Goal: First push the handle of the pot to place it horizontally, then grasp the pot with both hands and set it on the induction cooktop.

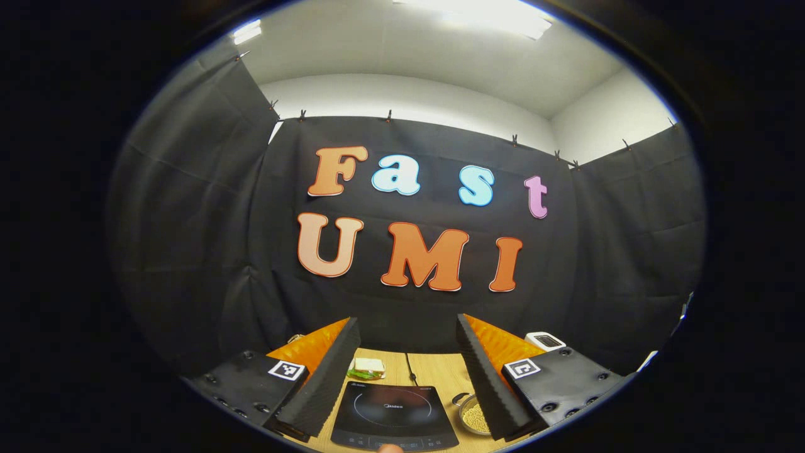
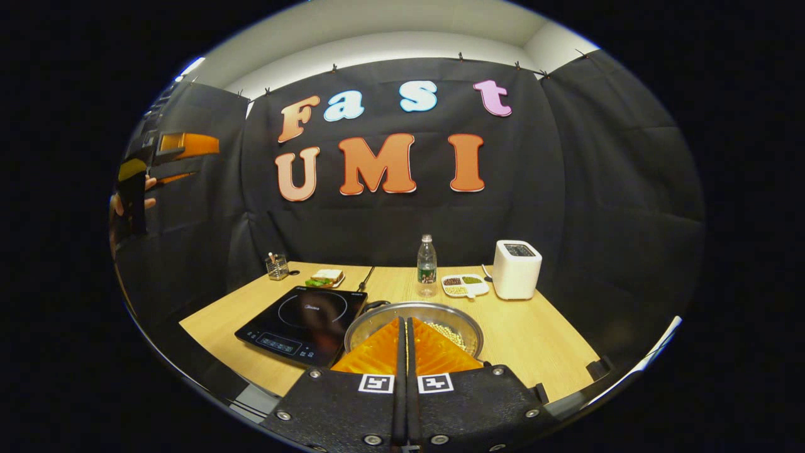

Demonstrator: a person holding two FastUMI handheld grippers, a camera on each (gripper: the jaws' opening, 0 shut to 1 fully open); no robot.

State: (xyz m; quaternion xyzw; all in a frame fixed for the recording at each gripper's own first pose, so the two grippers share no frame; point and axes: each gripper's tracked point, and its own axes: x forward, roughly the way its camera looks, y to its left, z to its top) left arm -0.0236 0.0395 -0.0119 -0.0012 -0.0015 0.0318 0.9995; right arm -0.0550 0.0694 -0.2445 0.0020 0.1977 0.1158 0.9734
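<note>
A steel pot [image 2: 415,318] holding pale beans stands on the wooden table [image 2: 541,340], just right of the black induction cooktop [image 2: 302,321]. A dark handle loop [image 2: 376,304] shows at the pot's far left rim. My right gripper [image 2: 403,322] is shut with nothing between its fingers, its tips hanging over the pot's near rim. My left gripper [image 1: 407,322] is open and empty, high above the table, with the cooktop [image 1: 394,414] between its fingers and the pot [image 1: 475,416] partly hidden behind the right finger. A hand holds the left gripper [image 2: 170,151] up at the far left.
Behind the pot stand a water bottle [image 2: 426,264], a small divided dish [image 2: 465,284] and a white toaster [image 2: 516,269]. A sandwich plate [image 2: 324,277] and a glass holder [image 2: 277,267] sit behind the cooktop. The cooktop's cord [image 1: 410,368] runs to the back.
</note>
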